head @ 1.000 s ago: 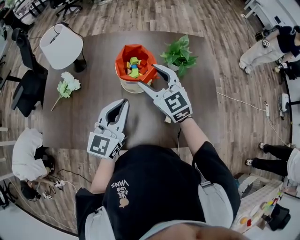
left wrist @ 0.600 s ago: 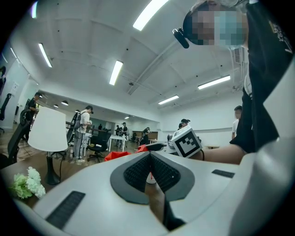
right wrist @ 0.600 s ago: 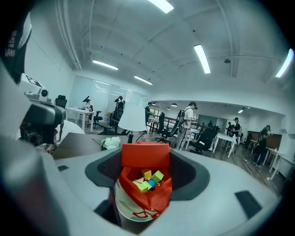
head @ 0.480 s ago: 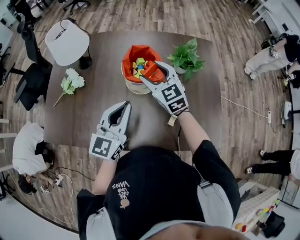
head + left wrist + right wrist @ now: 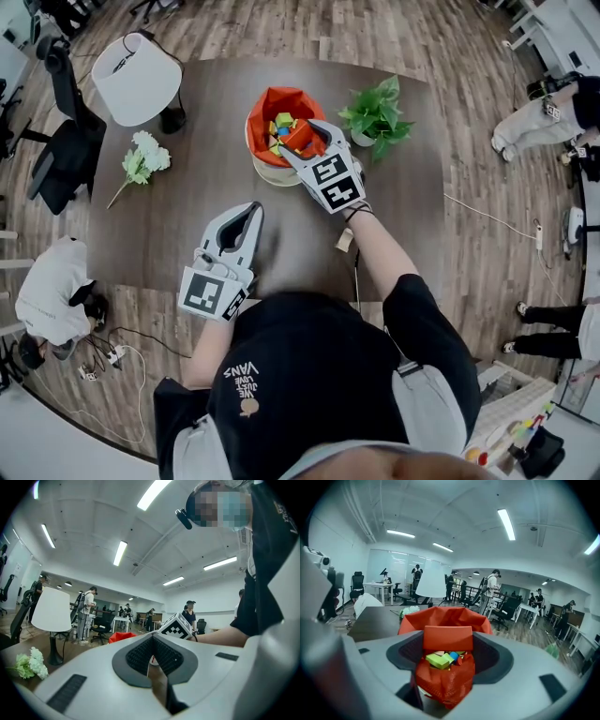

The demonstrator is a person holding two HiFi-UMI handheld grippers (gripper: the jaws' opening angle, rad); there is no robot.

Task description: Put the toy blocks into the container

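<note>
Right claw [image 5: 300, 141], in the head view, hangs over the container [image 5: 265, 172] by the far edge of the table [image 5: 187, 216]. The left claw [image 5: 251, 211] lies near the near edge, well apart from it.

Left gripper view: the left claw [image 5: 152, 637] has its jaws together on nothing.

Right gripper view: the right claw [image 5: 447, 645] is clamped on 1 red block [image 5: 447, 637] lying crosswise. The container's [image 5: 440, 616] open mouth and loose blocks [image 5: 439, 660] sit straight beneath, so letting go should drop it in.

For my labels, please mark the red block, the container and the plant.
red block [image 5: 447, 638]: right gripper view, front face
container [image 5: 264, 105]: head view, orange lining
plant [image 5: 375, 114]: head view, leaves
</note>
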